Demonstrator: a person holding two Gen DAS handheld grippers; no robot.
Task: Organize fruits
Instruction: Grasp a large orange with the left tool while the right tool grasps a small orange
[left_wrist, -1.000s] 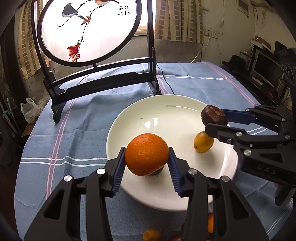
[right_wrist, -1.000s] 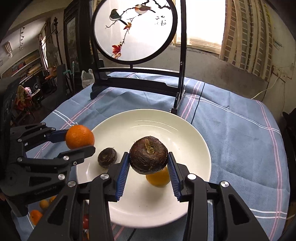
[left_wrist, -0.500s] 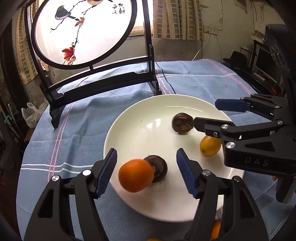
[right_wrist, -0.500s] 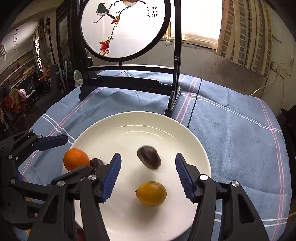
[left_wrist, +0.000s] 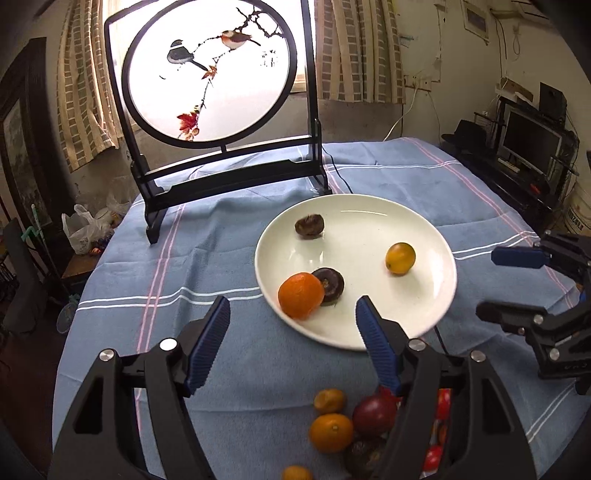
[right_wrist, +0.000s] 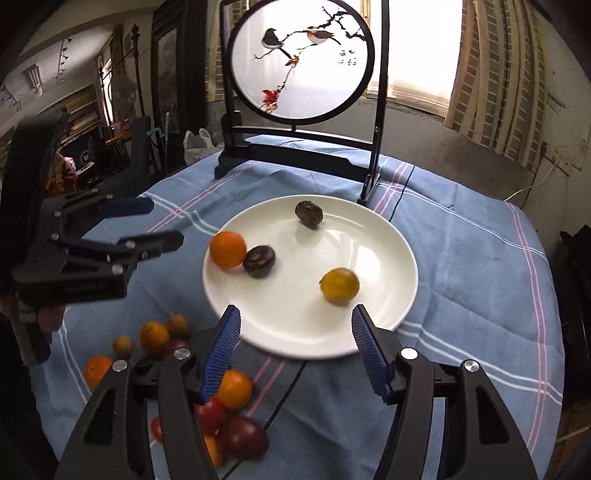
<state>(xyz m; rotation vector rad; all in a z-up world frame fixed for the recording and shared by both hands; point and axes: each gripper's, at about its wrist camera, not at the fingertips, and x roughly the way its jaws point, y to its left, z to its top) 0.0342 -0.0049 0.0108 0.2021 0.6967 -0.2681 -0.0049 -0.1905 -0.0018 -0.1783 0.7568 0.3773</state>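
A white plate (left_wrist: 436, 240) (right_wrist: 369, 332) on the blue cloth holds an orange (left_wrist: 300, 294) (right_wrist: 228, 249), a dark brown fruit touching it (left_wrist: 328, 281) (right_wrist: 259, 261), a second brown fruit at the far rim (left_wrist: 309, 226) (right_wrist: 308, 214) and a small yellow fruit (left_wrist: 400, 258) (right_wrist: 339, 286). My left gripper (left_wrist: 293, 339) (right_wrist: 144, 221) is open and empty, just short of the plate's near edge. My right gripper (right_wrist: 295, 349) (left_wrist: 517, 284) is open and empty at the plate's near edge. A pile of loose fruits (left_wrist: 343, 424) (right_wrist: 207, 387) lies under both grippers.
A black stand with a round bird painting (left_wrist: 210, 70) (right_wrist: 301, 59) stands behind the plate. A thin cable (right_wrist: 284, 395) runs under the plate toward me. The table edge drops off to the left, with bags (left_wrist: 83, 232) and furniture beyond.
Both grippers opened and pulled back from the plate. The orange and the brown fruit they held now lie on the plate. The loose fruit pile has come into view.
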